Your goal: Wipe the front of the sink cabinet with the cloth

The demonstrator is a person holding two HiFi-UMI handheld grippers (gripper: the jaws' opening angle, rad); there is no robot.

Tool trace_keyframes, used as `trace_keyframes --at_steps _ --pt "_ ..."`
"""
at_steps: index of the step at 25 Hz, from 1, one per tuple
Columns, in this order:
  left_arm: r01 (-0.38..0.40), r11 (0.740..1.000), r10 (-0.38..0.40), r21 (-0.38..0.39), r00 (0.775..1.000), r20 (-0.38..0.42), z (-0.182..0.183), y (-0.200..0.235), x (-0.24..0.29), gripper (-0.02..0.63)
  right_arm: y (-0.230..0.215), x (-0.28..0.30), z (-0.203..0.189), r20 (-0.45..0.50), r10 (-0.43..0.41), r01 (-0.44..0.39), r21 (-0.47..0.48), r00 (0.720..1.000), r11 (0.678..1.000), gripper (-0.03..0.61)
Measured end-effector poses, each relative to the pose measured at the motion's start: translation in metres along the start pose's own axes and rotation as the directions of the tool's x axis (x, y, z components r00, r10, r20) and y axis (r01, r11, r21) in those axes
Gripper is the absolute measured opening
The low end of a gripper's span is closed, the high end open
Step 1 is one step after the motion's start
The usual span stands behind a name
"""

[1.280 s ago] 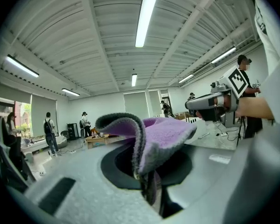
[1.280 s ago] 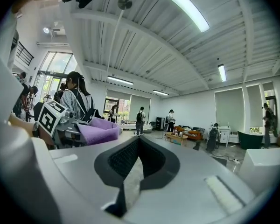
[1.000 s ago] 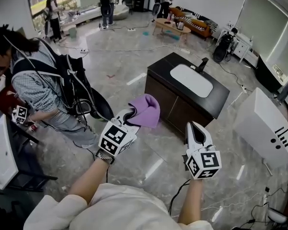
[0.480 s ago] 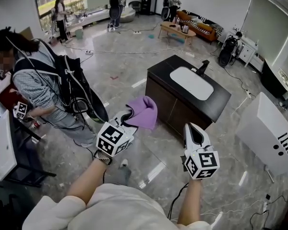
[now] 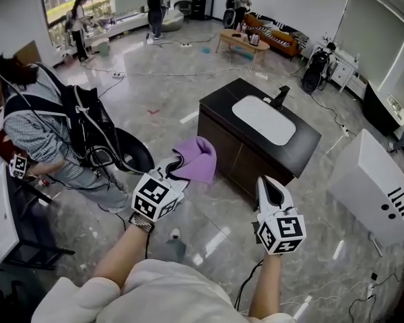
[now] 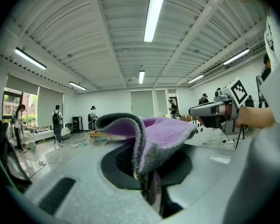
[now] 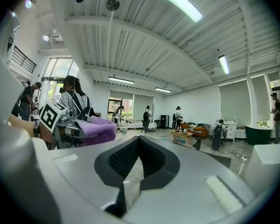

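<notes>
i stand on a glossy marble floor (image 5: pixel 155 113) and look down on both of my grippers, held out in front of me. my left gripper (image 5: pixel 176 169) has its jaws clamped on a purple cloth (image 5: pixel 196 160). the cloth is pinched along its near edge, and the rest folds up and over the jaw tips, away from me. in the left gripper view the cloth's grey-edged fold stands above the jaws, with a strip of it squeezed in the narrow slit between them.

my right gripper (image 5: pixel 268 186) is to the right, level with the left and apart from it. its jaws are together with nothing between them.

the sink cabinet (image 5: pixel 237 161) stands just beyond the grippers, a dark block set at an angle, with one corner toward me. it has a black top, a white oval basin (image 5: pixel 264 120) and a black tap (image 5: pixel 279 97) at the far side. the cloth is in the air, near the cabinet's dark front but not touching it.

at my left a person (image 5: pixel 40 130) with a black backpack bends over. at my right stands a white box (image 5: pixel 372 187).
</notes>
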State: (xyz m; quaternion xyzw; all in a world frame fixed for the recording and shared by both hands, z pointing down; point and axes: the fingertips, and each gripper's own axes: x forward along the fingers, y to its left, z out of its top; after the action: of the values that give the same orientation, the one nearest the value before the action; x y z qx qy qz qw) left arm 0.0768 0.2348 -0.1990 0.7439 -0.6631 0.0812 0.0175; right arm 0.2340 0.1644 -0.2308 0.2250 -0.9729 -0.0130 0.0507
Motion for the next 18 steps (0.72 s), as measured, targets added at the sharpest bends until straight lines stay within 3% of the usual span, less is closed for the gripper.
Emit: trace_keyframes --at_steps 18 --pt "-0.017 0.999 0.018 -0.039 1.000 0.023 0.001 0.158 0.089 0.044 -0.042 0.165 0.018 -0.017 -0.016 0.016 0.013 1.000 1.000 0.008"
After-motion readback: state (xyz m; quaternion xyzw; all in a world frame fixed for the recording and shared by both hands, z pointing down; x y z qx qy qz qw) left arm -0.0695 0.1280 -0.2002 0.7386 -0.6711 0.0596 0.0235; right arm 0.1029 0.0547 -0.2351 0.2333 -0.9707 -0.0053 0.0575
